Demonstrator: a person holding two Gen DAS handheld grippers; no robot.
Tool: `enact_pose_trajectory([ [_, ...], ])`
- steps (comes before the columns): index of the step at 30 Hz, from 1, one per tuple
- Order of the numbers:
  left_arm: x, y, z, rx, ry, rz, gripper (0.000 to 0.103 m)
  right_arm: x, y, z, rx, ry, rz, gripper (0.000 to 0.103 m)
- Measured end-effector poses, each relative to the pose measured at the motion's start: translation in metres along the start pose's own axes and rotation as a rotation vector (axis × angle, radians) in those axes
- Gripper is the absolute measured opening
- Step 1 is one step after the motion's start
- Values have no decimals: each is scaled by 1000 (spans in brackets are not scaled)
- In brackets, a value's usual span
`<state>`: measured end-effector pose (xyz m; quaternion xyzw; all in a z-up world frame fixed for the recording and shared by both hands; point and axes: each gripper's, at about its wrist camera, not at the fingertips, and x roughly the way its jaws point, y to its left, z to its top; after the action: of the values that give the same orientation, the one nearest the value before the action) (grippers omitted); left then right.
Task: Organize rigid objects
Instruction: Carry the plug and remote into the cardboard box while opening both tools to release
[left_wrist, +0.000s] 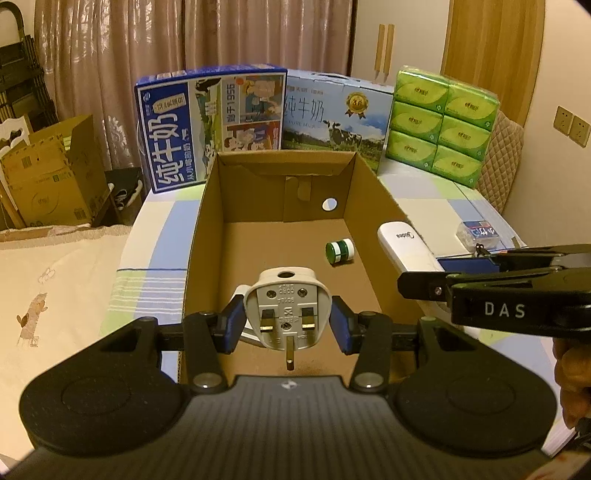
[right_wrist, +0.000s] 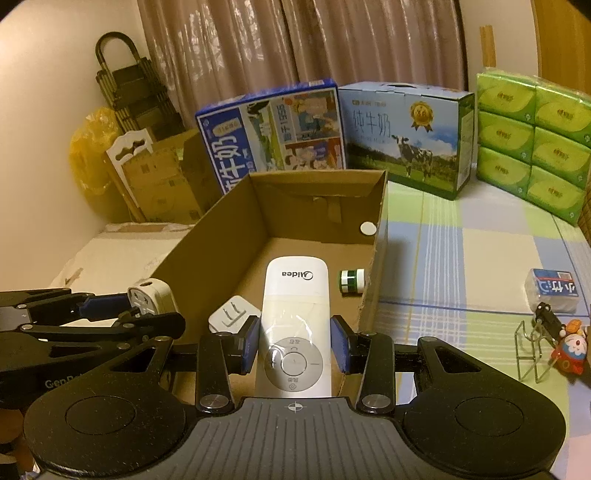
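Left gripper (left_wrist: 287, 325) clamps a grey three-pin plug adapter (left_wrist: 284, 308) by its sides between blue pads, pins facing the camera, held above the near end of the open brown cardboard box (left_wrist: 207, 206). Ahead of it on the box floor lies a small green-and-white jar (left_wrist: 339, 251) on its side. Right gripper (right_wrist: 295, 349) pinches a white Midea remote control (right_wrist: 293, 325), held over the box's near right part; a white flat two-pin plug (right_wrist: 232, 315) sits just left.
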<state>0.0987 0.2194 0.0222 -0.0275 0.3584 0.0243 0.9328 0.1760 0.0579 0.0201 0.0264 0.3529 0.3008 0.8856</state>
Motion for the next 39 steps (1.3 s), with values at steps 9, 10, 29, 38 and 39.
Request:
enact_pose_trajectory([
  [9,13,1,-3,-7,30,-7,43,10,-1,-1,1,10,-2,38],
  [10,15,1,-3,-5,34,-5,43,10,0,-1,1,10,-1,38],
  [29,2,9,-5,-43,7,16,47,7,0,-1,12,2,-4,38],
  [38,1,7,-6,-45,7,11,47,8,1,-4,9,4,-10,38],
  [39,1,7,-6,-44,7,11,47,8,1,-4,9,4,-11,38],
])
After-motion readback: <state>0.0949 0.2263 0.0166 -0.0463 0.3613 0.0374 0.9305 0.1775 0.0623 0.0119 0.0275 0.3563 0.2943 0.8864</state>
